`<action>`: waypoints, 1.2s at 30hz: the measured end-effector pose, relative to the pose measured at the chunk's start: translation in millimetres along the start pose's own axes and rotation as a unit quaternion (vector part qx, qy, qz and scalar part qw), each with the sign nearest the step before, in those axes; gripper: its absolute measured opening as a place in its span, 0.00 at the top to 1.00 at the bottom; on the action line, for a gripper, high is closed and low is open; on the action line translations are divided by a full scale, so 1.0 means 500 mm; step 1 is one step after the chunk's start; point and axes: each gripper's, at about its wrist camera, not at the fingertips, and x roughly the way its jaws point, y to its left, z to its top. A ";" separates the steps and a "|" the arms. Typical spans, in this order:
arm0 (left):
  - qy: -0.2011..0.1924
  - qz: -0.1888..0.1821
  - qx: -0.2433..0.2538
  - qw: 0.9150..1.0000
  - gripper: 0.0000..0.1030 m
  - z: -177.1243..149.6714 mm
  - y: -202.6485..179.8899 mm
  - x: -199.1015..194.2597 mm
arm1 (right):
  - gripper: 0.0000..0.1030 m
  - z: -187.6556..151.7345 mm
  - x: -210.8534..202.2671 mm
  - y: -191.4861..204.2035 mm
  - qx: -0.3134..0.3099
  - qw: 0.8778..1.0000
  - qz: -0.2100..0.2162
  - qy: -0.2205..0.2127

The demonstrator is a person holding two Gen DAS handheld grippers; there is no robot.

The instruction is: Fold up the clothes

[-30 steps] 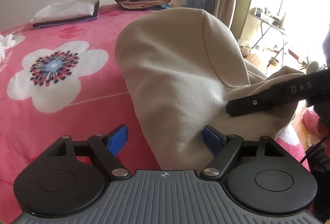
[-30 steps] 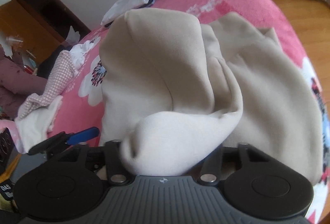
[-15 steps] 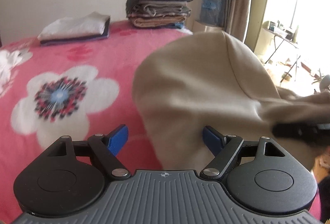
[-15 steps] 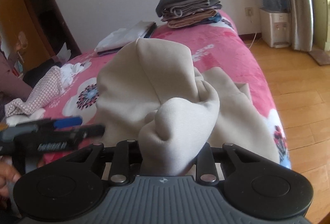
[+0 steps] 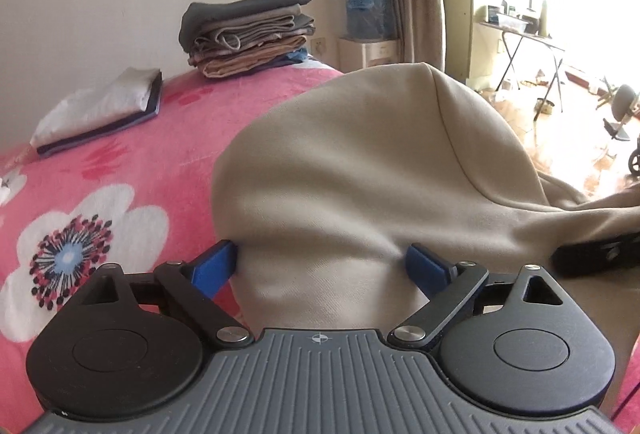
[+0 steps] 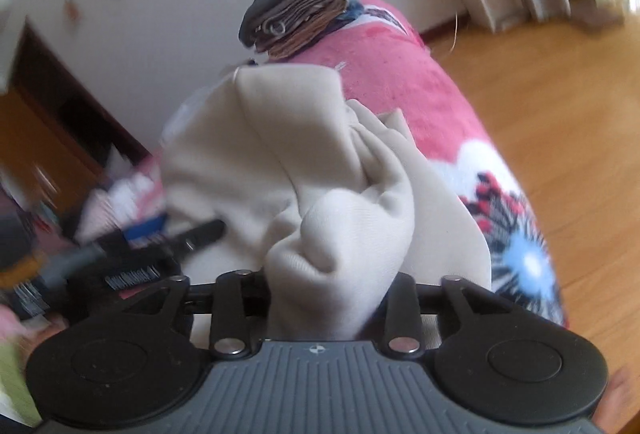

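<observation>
Bunching beige garment [image 6: 320, 234] fills right claw [image 6: 326, 298]; left claw [image 5: 324, 268] straddles it.

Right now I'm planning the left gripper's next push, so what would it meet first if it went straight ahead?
The beige garment: the left gripper has open jaws with cloth already bunched between its blue pads. Beyond lies the pink bedspread, though depth there is unclear.
</observation>
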 end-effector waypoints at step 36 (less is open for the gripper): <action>-0.036 -0.040 0.010 0.998 0.11 -0.026 -0.009 -0.163 | 0.05 0.073 -0.140 -0.099 0.081 0.955 -0.283 0.036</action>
